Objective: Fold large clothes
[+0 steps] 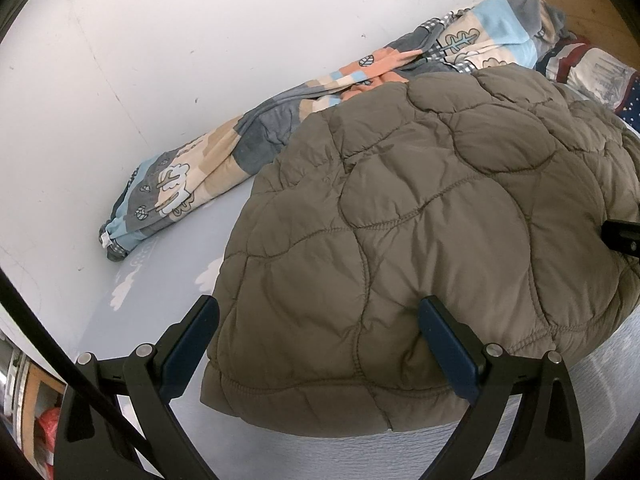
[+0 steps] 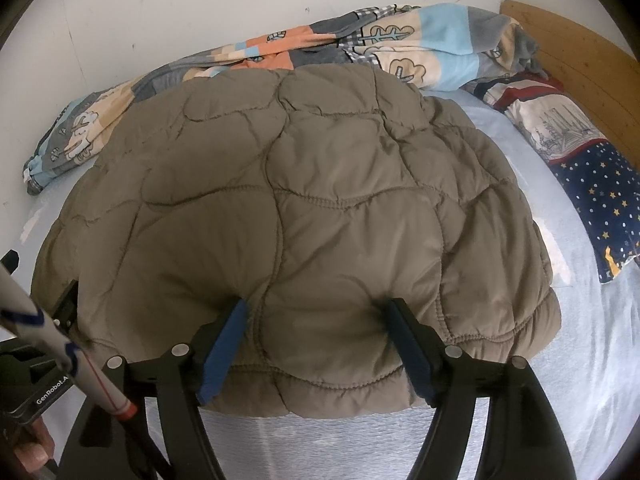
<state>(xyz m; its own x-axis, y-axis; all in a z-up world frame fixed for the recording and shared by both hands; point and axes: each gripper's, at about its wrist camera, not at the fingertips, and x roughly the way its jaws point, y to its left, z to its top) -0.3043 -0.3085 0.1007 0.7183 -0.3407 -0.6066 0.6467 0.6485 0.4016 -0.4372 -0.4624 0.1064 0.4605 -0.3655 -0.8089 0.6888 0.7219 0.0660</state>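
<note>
The olive quilted jacket (image 2: 304, 216) lies on the bed (image 2: 580, 340) already doubled into a compact bundle, and with both the left gripper (image 1: 320, 328) and right gripper (image 2: 316, 320) spread wide astride its near edge, gripping nothing, little seems left beyond tidying.
</note>
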